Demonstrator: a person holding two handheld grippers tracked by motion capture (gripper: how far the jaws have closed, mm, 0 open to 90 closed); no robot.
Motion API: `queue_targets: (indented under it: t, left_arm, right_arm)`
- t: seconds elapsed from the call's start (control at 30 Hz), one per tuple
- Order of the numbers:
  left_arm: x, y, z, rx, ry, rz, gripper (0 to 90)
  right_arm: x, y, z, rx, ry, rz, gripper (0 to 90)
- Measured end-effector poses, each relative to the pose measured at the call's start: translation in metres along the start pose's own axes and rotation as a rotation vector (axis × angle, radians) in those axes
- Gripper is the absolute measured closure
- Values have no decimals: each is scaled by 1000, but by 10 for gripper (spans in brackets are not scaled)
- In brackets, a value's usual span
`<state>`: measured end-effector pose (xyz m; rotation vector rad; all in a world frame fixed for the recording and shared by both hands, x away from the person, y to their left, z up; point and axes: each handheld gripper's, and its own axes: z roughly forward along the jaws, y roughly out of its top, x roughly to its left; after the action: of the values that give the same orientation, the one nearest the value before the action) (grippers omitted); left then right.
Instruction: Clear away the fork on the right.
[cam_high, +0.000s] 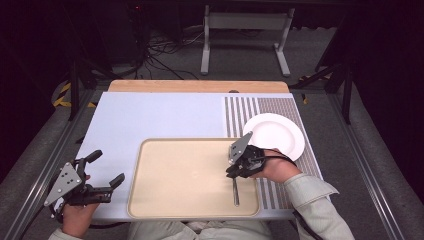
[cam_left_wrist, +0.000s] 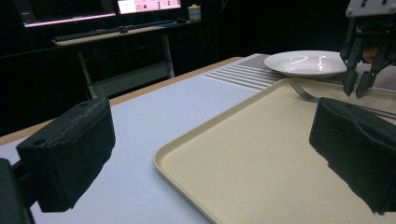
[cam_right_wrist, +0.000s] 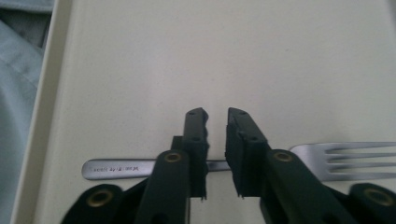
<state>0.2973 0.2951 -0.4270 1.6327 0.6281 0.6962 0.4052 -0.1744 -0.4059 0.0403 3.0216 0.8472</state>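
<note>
Hovering low over the fork (cam_right_wrist: 116, 168), right tongs (cam_right_wrist: 217, 114) pointing down, jaws parted by a narrow slit and gripping nothing. Fork lying flat on the tray (cam_right_wrist: 42, 116), directly beneath those tips and crossing under both of them: handle end out past one jaw toward the person's sleeve (cam_right_wrist: 18, 70), tines out past the other. No pad pressing on the metal; bare tray visible through the slit beyond the handle. Judged either a release or a reach at the fork's neck, with the fork resting on its own weight either way. Narrow opening probably suited to so thin a handle. With the jaws set along the fork's length rather than across it, though, a turn of the wrist likely needed before any pinch.

Off at the far side of the tray from the right tongs, left tongs (cam_high: 109, 167) held above the table (cam_high: 150, 115) just outside the tray's rim. Jaws spread wide, empty, aimed across the tray toward the other pair. Seemingly parked clear of the work, ready to steady the tray if called on.

Beyond the right tongs, just past the tray's far corner, a white plate (cam_high: 277, 135) sitting empty on a striped mat (cam_high: 240, 110), near enough to be a likely place-setting partner for the fork.
</note>
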Motion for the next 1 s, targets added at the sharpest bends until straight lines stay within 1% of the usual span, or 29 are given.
queue_targets:
  t: [0.03,0.07,0.1,0.13,0.17,0.2,0.27,0.37,0.47,0.57,0.6,0.63,0.7,0.83,0.87,0.93,1.0]
  left_arm:
    - [0,0,0,0,0,0,10]
    - [0,0,0,0,0,1,10]
    - [0,0,0,2,0,-2,10]
    - [0,0,0,1,1,-2,10]
    - [0,0,0,0,1,-2,10]
    - [0,0,-1,1,2,1,10]
    - [0,0,-1,4,1,0,10]
    - [0,0,-1,3,0,-1,10]
    - [0,0,0,-1,3,0,10]
    - [0,0,1,4,3,-2,10]
    - [0,0,1,4,3,-2,10]
    - [0,0,1,4,2,-1,10]
    - [0,0,1,3,2,0,10]
    - [0,1,2,4,0,-1,10]
    - [0,1,2,1,2,1,10]
    - [0,1,3,2,0,5,9]
    - [0,1,4,2,-3,7,9]
  right_arm:
    - [2,0,-7,-22,-33,4,691]
    - [2,0,-10,-27,-42,4,657]
    - [2,0,-10,-27,-42,4,657]
    - [3,-1,-20,-60,-90,20,569]
    - [3,-1,-20,-60,-90,20,569]
    - [4,-2,-23,-72,-100,29,547]
    - [5,-5,-33,-107,-131,48,458]
    - [9,-11,-45,-144,-169,73,373]
    - [12,-15,-54,-167,-181,76,339]
    - [15,-21,-63,-198,-209,93,298]
    - [17,-25,-68,-217,-226,100,279]
    - [17,-25,-68,-217,-226,100,279]
    - [22,-31,-76,-253,-269,128,241]
    - [27,-39,-83,-284,-314,148,229]
    - [27,-39,-83,-284,-314,148,229]
    - [32,-47,-88,-319,-358,171,216]
    - [34,-51,-91,-339,-375,181,207]
